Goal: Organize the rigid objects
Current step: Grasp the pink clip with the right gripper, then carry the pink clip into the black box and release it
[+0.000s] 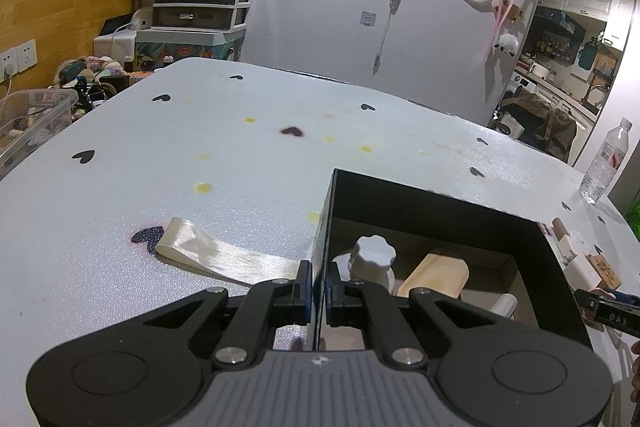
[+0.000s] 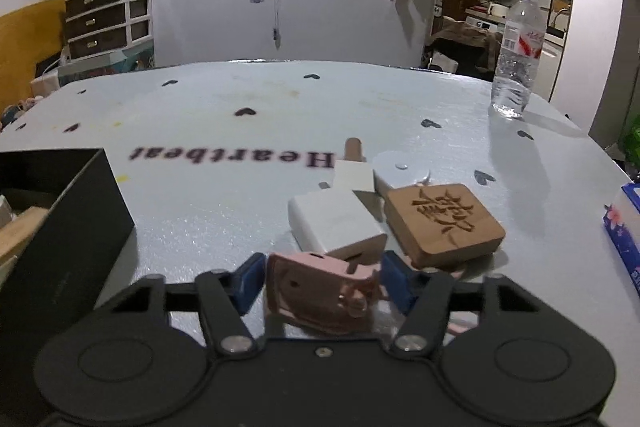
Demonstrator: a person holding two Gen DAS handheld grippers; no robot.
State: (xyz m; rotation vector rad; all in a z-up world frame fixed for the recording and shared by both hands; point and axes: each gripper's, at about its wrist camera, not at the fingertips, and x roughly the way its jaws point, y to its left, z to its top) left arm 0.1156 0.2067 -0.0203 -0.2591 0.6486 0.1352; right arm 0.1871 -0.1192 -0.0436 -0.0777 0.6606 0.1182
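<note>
1. Left gripper: fingers pinched right down on the near-left wall of the black box, one finger outside, one inside. Looks like it's there to steady the box while items go in.
2. Box sits near side of the bench, to the left of the loose pile. Already inside: a white knob-topped piece, a light wooden piece, and a white cylinder partly hidden by the rim.
3. Right gripper: fingers roughly half open, straddling the pink object. The blue pads sit just beside its two sides; can't see them pressing yet, so no firm hold.
4. Pink object lies flat on the bench at the near edge of the pile, closest of the remaining things, so likely the next pick.
5. Just beyond it: white charger block, touching or nearly touching the engraved wooden square on its right. Farther back, a second white block with a tan peg behind it.
6. Water bottle stands upright far right, well apart from the pile.
7. Cream ribbon strip lies left of the box, by the left fingers; soft, so probably not part of the sort.
8. Judgement: partway through; several rigid items are yet to be boxed.
</note>
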